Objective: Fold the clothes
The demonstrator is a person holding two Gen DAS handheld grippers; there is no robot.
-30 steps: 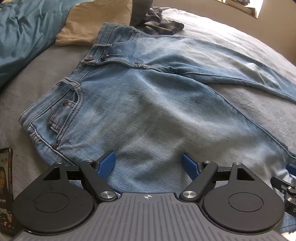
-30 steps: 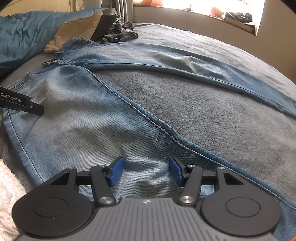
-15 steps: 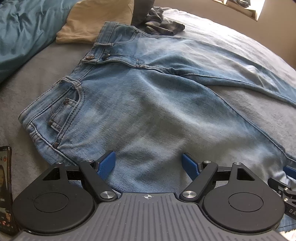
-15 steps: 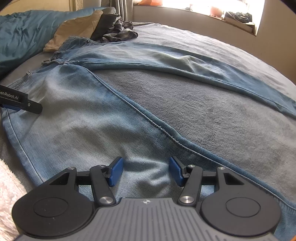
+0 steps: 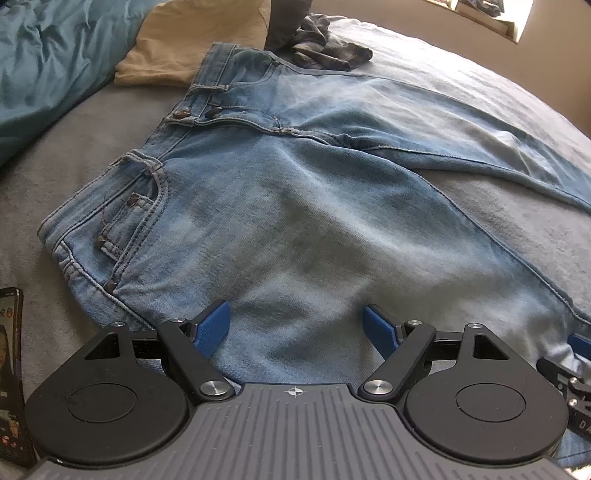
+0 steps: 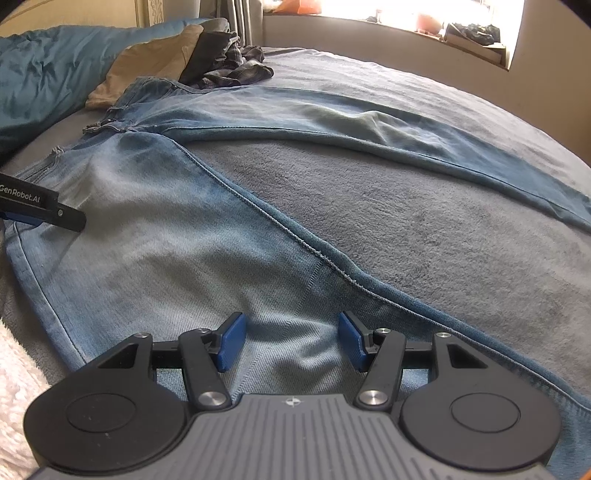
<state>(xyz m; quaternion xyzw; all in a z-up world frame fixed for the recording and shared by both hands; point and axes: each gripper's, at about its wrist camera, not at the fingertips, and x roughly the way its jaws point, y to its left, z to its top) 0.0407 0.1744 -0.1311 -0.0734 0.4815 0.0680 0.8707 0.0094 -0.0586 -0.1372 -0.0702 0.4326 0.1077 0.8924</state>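
Observation:
A pair of light blue jeans (image 5: pixel 295 206) lies flat on the grey bed cover, front up, waistband to the left, legs spread in a V to the right; it also shows in the right wrist view (image 6: pixel 155 229). My left gripper (image 5: pixel 295 326) is open and empty, low over the near hip and thigh. My right gripper (image 6: pixel 291 339) is open and empty, low over the near leg. The left gripper's finger shows at the left edge of the right wrist view (image 6: pixel 40 212). Part of the right gripper shows at the right edge of the left wrist view (image 5: pixel 570 376).
A tan garment (image 5: pixel 184 44) and a dark plaid garment (image 5: pixel 325 55) lie beyond the waistband. A teal duvet (image 5: pixel 48 66) is bunched at the far left. A phone (image 5: pixel 11 376) lies at the near left. A white fleece (image 6: pixel 14 398) and a window sill (image 6: pixel 424 33) show.
The left gripper has drifted slightly, so the jeans sit a little lower in its view. The right gripper has barely moved. Both stay open.

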